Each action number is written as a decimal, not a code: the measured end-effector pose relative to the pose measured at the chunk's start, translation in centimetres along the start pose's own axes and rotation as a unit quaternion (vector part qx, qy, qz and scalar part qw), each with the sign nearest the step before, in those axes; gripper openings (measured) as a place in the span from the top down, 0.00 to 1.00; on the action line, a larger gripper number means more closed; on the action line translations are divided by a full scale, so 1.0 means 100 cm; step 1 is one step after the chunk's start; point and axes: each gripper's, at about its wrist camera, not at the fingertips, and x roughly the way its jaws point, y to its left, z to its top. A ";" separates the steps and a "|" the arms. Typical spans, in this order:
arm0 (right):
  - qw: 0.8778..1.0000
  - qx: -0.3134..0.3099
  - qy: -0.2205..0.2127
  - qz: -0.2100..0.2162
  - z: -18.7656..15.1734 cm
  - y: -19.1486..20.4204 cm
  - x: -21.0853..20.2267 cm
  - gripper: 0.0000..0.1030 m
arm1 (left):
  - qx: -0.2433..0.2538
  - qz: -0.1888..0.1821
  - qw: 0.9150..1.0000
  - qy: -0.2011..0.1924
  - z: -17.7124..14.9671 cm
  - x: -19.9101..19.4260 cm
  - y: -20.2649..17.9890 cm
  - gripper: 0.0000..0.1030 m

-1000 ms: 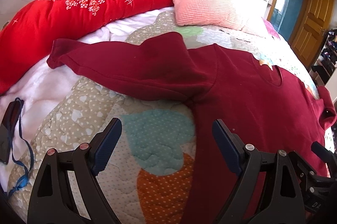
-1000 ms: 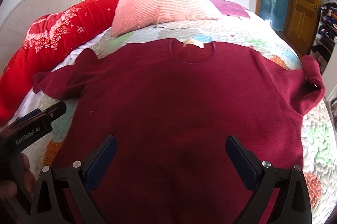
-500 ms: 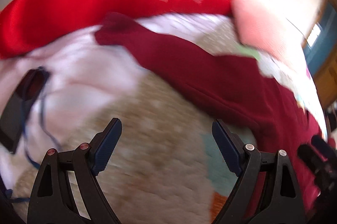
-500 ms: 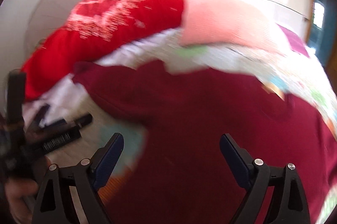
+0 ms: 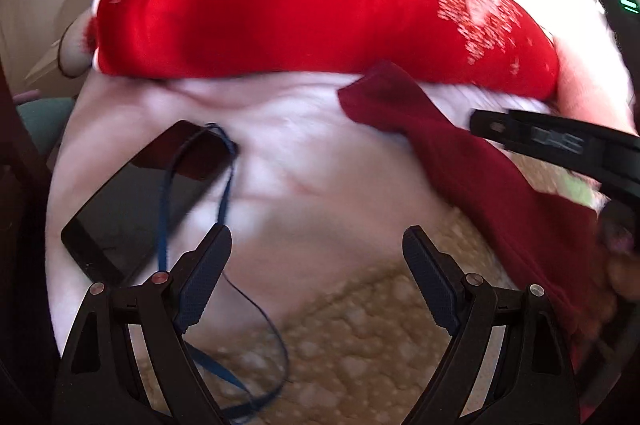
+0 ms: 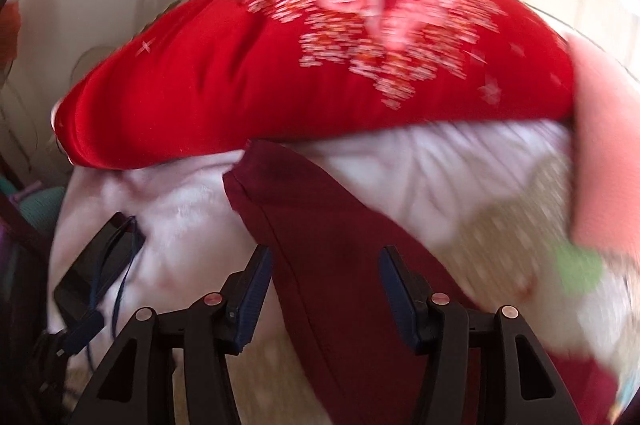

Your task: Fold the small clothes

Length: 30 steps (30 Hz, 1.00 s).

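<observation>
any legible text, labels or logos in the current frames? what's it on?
None can be read.
Right gripper's black body: light lettering, too blurred to read.
Dark device at the upper right of the left wrist view: green lit marks, not legible.
Red pillow: white pattern, not writing.
Phone: dark screen, no visible text.

no text can be read: the print on the right gripper is blurred past reading.

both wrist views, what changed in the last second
Both tools swung left, from the shirt's body toward its sleeve. The right tool now straddles the sleeve, jaws narrower but open; the left tool hangs open over white bedding beside the phone. Nothing grasped. The shirt, phone and red pillow stayed put.
</observation>
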 end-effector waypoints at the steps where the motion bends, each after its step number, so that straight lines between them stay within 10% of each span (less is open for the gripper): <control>1: 1.000 -0.011 0.002 0.006 0.007 0.008 0.010 0.48 | -0.004 0.002 1.000 0.001 0.000 0.000 0.002 0.15; 10: 0.990 -0.131 0.057 -0.002 0.024 0.064 0.093 0.47 | -0.039 0.025 0.999 0.008 0.002 0.013 0.013 0.15; 15: 0.992 -0.113 0.058 -0.008 0.018 0.068 0.111 0.92 | -0.038 0.017 0.999 0.018 0.003 0.018 0.009 0.15; 23: 0.987 0.096 -0.081 0.096 -0.004 -0.019 -0.050 0.93 | -0.044 -0.020 0.999 -0.002 0.004 0.006 0.002 0.15; 30: 0.957 0.199 -0.207 0.023 -0.100 -0.111 -0.225 0.93 | 0.053 -0.054 0.997 -0.020 -0.011 -0.010 -0.045 0.15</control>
